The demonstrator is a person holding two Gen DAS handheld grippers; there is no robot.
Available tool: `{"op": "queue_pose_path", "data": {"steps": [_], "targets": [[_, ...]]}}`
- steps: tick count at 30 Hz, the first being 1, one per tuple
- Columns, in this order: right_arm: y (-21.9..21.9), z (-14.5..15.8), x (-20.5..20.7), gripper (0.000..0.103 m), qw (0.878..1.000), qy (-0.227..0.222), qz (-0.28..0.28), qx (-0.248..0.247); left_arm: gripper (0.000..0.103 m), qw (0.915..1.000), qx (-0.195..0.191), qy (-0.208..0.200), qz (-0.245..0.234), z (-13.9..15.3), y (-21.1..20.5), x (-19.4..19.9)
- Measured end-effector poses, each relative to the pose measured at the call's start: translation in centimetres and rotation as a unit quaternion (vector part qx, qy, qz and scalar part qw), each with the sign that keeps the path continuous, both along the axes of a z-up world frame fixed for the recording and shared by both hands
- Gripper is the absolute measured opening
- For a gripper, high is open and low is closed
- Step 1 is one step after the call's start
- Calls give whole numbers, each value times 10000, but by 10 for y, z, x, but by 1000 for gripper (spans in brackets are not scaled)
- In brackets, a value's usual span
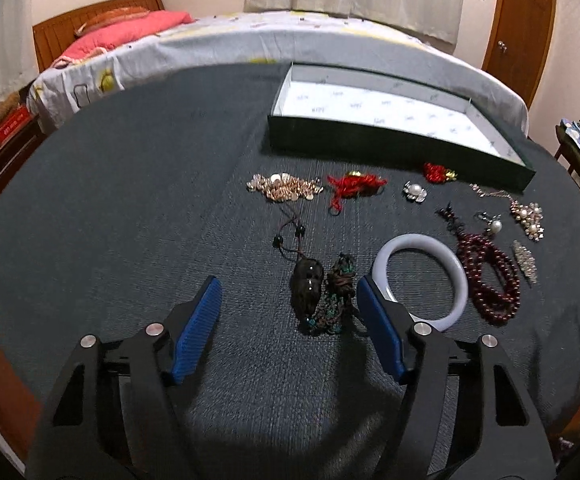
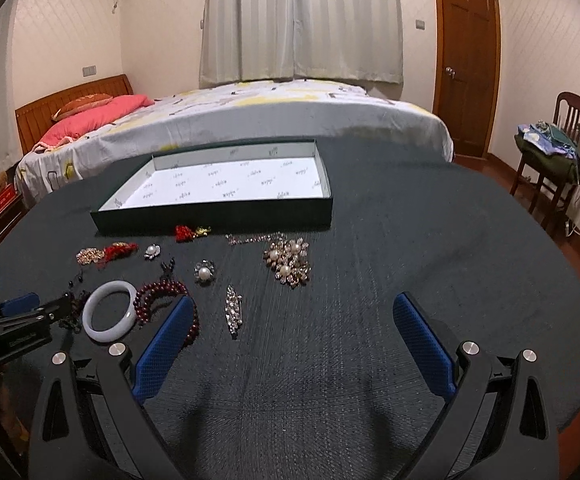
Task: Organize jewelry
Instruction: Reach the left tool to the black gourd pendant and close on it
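Jewelry lies scattered on a dark cloth-covered table (image 2: pixel 369 220), all of it outside the shallow green box (image 2: pixel 218 220) with a white printed lining that sits at the table's far side, near a bed (image 2: pixel 250 116).

The left gripper (image 1: pixel 290 300) hangs low over the cloth with its jaws partly apart. A black carved pendant (image 1: pixel 307 280) on a knotted cord lies between the blue pads, closer to the right pad, with neither pad pressing on it. Just beyond that right pad lies a pale bangle (image 1: pixel 421 280), and beside the bangle a coil of dark red beads (image 1: pixel 489 280).

The right gripper (image 2: pixel 290 312) has its jaws wide with nothing between them but bare cloth. Its left pad overlaps the red beads in view. A slim rhinestone brooch (image 2: pixel 233 310) lies just ahead, a pearl brooch (image 2: pixel 204 272) beyond it, and a gold pearl cluster (image 2: pixel 288 262) farther on.

Only the left wrist view shows the pendant clearly. Only the right wrist view shows the wide bare cloth to the right, the table's curved edge and a chair (image 2: pixel 561 148) beyond it.
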State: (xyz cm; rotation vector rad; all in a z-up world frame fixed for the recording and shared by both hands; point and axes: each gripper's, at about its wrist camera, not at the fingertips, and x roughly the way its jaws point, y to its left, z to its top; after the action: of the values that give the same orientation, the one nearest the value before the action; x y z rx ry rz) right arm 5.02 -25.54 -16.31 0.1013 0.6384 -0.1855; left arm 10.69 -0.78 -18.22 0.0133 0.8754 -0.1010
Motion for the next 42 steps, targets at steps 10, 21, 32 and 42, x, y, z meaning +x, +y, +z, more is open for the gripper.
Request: {"op": "queue_pose_path", "data": {"steps": [10, 21, 32, 42], "targets": [[-5, -3, 3, 97, 9999, 73, -23, 122, 66, 10000, -19, -11, 73, 5, 5, 3], [-2, -4, 7, 97, 9998, 134, 26, 146, 64, 9997, 162, 152, 30, -4, 7, 14], [0, -7, 7, 97, 9998, 162, 43, 139, 50, 9997, 164, 152, -57, -4, 8, 13], [1, -11, 10, 97, 9996, 208, 87, 142, 17, 9995, 51, 98, -285, -3, 4, 9]]}}
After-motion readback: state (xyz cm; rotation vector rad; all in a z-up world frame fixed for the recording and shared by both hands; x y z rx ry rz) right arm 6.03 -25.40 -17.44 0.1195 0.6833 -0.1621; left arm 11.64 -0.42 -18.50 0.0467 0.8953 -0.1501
